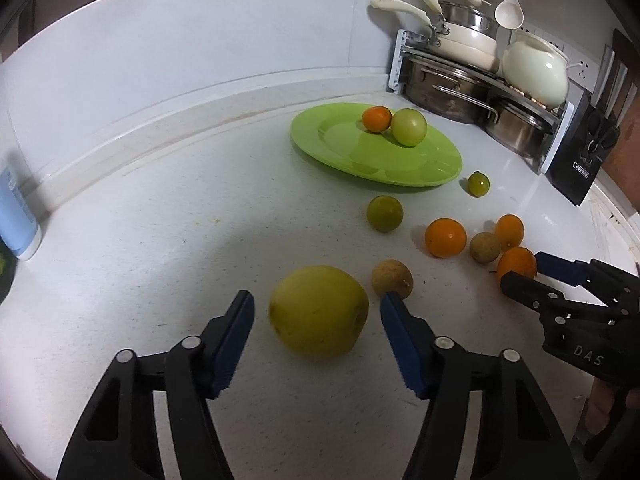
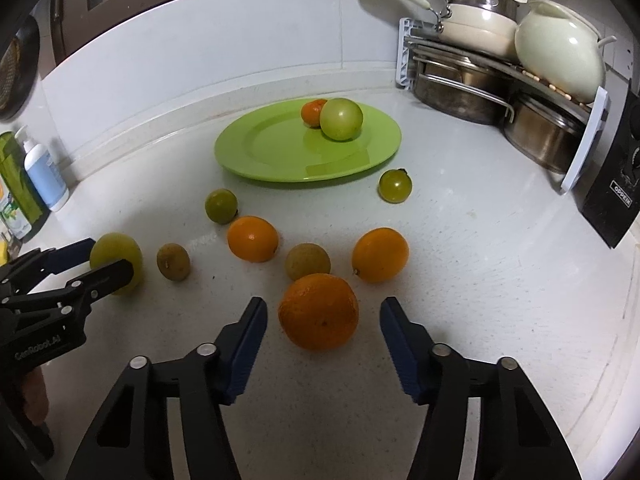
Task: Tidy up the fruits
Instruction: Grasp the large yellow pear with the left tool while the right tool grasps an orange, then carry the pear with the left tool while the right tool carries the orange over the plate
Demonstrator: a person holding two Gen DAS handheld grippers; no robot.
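lime-green plate [image 2: 256, 148], orange fruit [image 2: 318, 312], yellow-green fruit [image 1: 318, 311], white counter [image 2: 480, 240]

both wrist views low, close, facing shared green plate [image 1: 376, 160] [image 2: 308, 148].

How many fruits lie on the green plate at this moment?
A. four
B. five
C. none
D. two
D: the green plate carries only a small orange fruit and a pale green fruit side by side; every other fruit lies on the counter.
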